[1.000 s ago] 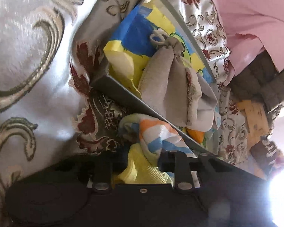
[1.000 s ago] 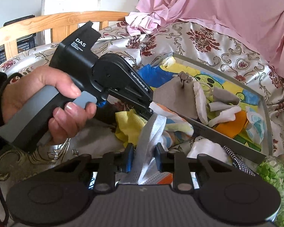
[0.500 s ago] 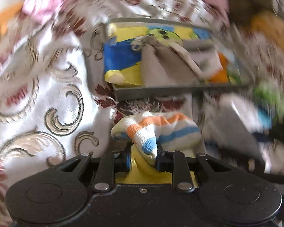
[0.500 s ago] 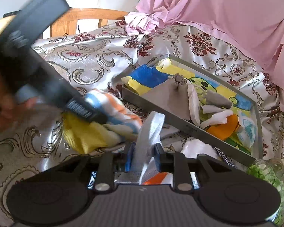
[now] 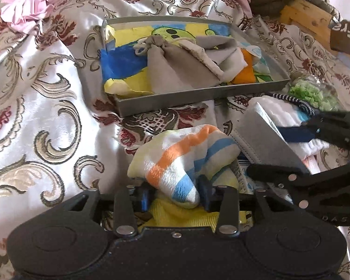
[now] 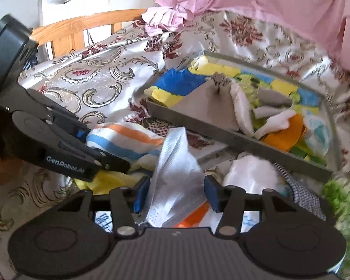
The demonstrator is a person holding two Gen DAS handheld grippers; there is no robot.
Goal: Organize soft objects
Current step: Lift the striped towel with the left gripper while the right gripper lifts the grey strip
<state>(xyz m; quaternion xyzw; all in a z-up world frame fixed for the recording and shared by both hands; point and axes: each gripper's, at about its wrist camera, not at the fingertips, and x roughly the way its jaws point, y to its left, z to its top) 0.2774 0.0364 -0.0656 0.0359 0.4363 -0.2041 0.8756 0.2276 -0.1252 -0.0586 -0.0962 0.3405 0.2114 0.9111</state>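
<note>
A grey tray [image 5: 175, 98] on the patterned bedspread holds a beige drawstring pouch [image 5: 175, 70], grey and white cloths and an orange piece. My left gripper [image 5: 175, 197] is shut on a striped orange, blue and white cloth [image 5: 182, 161] over a yellow cloth [image 5: 186, 217], just in front of the tray. My right gripper [image 6: 176, 194] has its jaws parted around a grey-white face mask [image 6: 175, 175]; it also shows in the left wrist view [image 5: 298, 156]. The striped cloth shows in the right wrist view [image 6: 126, 140], with the left gripper [image 6: 98, 151] on it.
A white cloth [image 5: 277, 114] and a dark striped cloth [image 5: 296, 100] lie right of the tray's near corner. A clear jar of green bits [image 5: 315, 91] stands at the right. Pink fabric [image 6: 268, 4] hangs behind. A wooden bed rail [image 6: 86, 25] is at the back left.
My left gripper has swung round to face the tray squarely, still holding the striped cloth. My right gripper's jaws have widened around the mask.
</note>
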